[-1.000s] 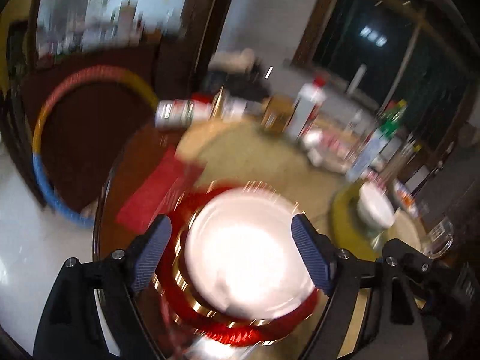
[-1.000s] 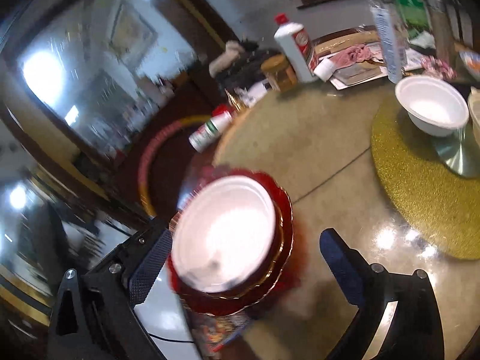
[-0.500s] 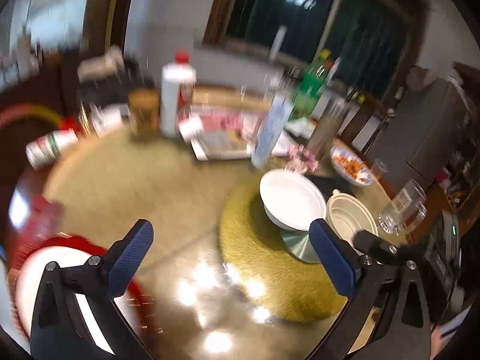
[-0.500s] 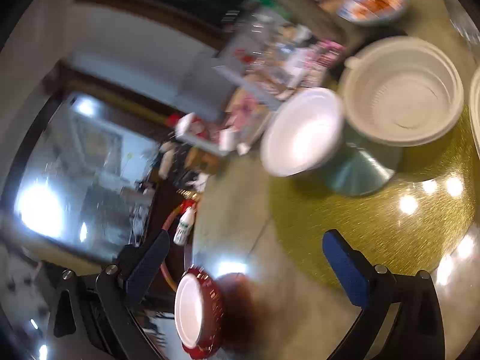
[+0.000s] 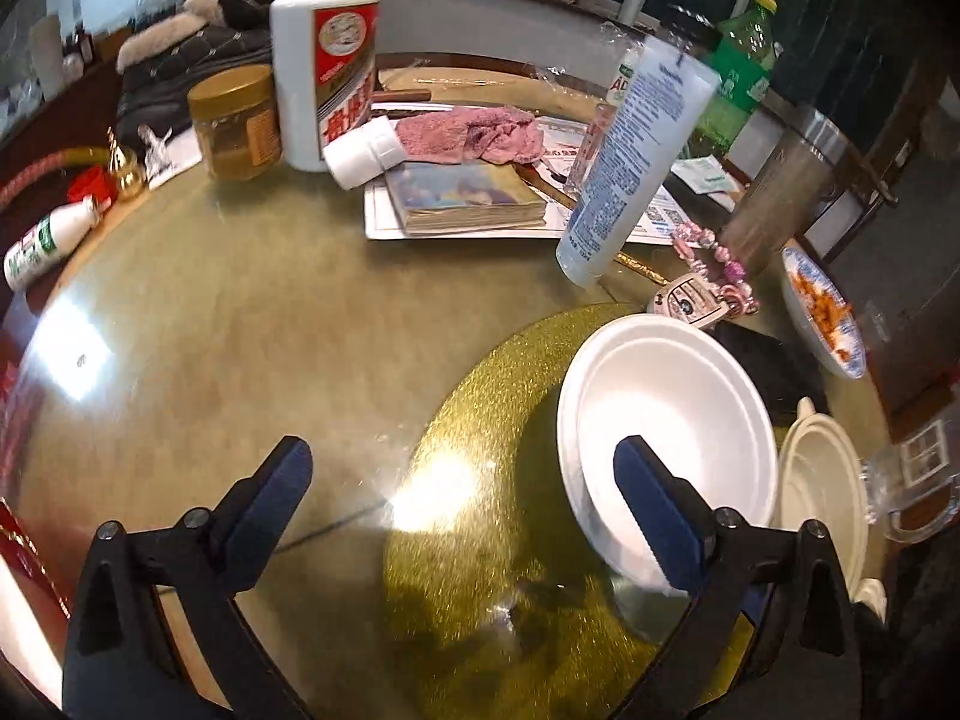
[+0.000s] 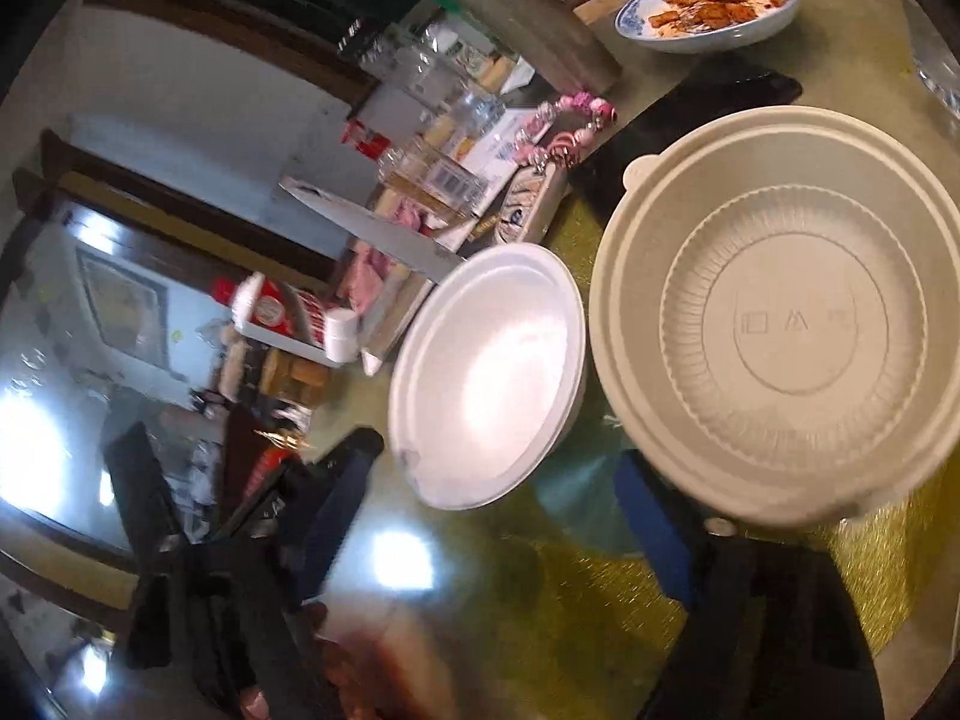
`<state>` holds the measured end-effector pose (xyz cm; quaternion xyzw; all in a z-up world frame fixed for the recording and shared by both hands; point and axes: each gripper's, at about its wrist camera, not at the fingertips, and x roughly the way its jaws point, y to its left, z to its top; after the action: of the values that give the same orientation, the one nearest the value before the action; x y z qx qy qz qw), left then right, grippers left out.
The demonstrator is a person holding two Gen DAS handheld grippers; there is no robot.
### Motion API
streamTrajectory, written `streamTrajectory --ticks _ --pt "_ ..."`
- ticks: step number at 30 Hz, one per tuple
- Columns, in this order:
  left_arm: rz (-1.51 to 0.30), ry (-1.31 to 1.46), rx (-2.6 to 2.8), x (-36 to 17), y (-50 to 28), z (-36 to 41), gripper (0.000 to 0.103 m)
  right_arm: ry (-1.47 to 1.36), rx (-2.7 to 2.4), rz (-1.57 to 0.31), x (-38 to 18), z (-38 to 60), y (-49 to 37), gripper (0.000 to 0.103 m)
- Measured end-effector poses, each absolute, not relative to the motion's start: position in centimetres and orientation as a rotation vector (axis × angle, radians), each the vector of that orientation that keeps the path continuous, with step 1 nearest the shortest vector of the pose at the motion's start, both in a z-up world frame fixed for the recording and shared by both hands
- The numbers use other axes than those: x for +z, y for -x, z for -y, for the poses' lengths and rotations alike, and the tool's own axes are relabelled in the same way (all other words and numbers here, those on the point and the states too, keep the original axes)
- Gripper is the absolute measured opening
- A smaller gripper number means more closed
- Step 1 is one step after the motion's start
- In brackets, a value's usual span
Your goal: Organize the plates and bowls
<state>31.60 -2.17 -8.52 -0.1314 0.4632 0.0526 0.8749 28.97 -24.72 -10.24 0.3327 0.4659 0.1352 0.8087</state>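
While both grippers hover over the gold mat [image 5: 480, 420] on the tabletop [image 5: 240, 330], the left gripper [image 5: 462, 468] closes emptily beside the white bowl [image 5: 672, 420], and the right gripper [image 6: 498, 480], also closing on nothing, points between that bowl and a beige bowl [image 6: 780, 312].

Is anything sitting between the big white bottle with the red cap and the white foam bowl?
Mostly bare, shiny tabletop, then the gold glittery round mat under the white foam bowl. The white bottle with the red cap stands far back. Left wrist view.
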Motion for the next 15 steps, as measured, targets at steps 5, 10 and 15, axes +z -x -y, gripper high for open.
streamTrajectory --ticks 5,10,15 --pt "-1.044 0.257 0.121 -10.5 -33.3 3.6 0.072 -0.627 0.229 -1.025 -11.2 24.2 -30.0 0.045" --pt "-1.048 0.197 0.138 -11.4 -33.3 4.9 0.060 -0.603 0.215 -1.034 -11.9 24.5 -30.3 0.032" --pt "-1.035 0.159 0.118 -11.0 -33.0 5.9 0.040 -0.598 0.230 -1.023 -11.8 24.4 -30.4 0.018"
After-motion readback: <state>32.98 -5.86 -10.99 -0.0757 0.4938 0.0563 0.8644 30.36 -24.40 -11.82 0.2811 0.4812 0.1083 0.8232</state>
